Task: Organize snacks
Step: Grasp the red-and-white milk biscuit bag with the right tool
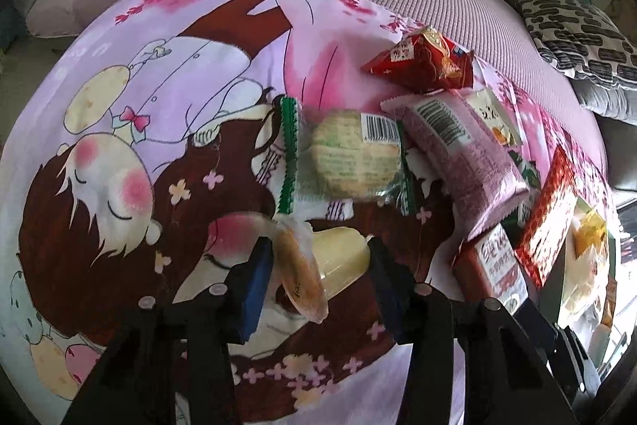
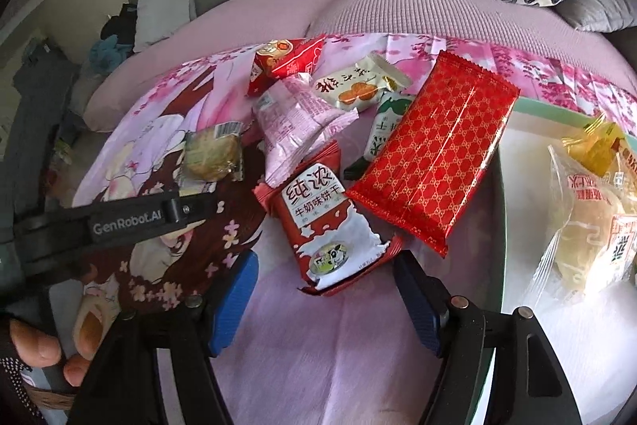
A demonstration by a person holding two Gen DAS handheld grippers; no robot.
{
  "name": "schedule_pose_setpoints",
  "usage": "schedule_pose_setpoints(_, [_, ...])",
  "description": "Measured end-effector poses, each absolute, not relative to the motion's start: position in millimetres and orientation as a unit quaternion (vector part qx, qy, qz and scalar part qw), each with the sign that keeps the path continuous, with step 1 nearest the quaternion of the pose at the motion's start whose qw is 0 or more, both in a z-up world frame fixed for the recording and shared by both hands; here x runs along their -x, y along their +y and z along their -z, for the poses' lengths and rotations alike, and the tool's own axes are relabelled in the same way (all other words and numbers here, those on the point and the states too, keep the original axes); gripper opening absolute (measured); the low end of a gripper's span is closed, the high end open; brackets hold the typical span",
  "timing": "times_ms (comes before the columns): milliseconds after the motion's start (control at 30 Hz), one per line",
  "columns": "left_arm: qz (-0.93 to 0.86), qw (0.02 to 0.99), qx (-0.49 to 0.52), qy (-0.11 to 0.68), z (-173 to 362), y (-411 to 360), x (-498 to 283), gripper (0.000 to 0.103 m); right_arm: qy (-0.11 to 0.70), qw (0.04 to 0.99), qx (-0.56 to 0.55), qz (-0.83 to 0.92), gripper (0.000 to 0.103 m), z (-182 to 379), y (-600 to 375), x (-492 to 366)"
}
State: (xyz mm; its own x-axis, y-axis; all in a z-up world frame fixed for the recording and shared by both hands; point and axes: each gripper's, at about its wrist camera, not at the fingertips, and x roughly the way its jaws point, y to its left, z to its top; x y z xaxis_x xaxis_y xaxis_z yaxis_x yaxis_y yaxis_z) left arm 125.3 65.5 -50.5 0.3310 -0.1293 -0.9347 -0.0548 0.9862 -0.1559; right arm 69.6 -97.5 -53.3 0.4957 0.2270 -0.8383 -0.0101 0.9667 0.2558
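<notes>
Blue-padded, your left claw (image 1: 320,265) is clamped on a clear-wrapped pastry (image 1: 302,269) above the cartoon-print cloth (image 1: 139,106), with a green-edged round cake (image 1: 352,154) lying just ahead. In the right wrist view, your right claw (image 2: 324,299) stands apart and empty around the near end of a red milk-biscuit packet (image 2: 326,222), beside the red patterned packet (image 2: 434,154).

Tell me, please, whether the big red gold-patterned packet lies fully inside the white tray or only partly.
Only partly. The red gold-patterned packet has its right edge over the green rim of the white tray, while most of it rests on the pink printed cloth.
</notes>
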Motion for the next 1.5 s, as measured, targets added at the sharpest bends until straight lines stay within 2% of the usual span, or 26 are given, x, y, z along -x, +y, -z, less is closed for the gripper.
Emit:
schedule_pose_setpoints(300, [0.026,0.807,0.072,0.586,44,74,-104,0.050,0.490,0.847,-0.164,-0.125,0.073,41,-99,-55])
schedule_pose_setpoints(900, [0.042,0.799,0.096,0.592,45,90,-103,0.050,0.480,0.873,-0.056,-0.070,0.073,48,-97,-89])
schedule_pose_setpoints(1500, [0.053,0.794,0.119,0.593,51,112,-109,0.050,0.490,0.866,-0.049,-0.090,0.073,35,-77,-73])
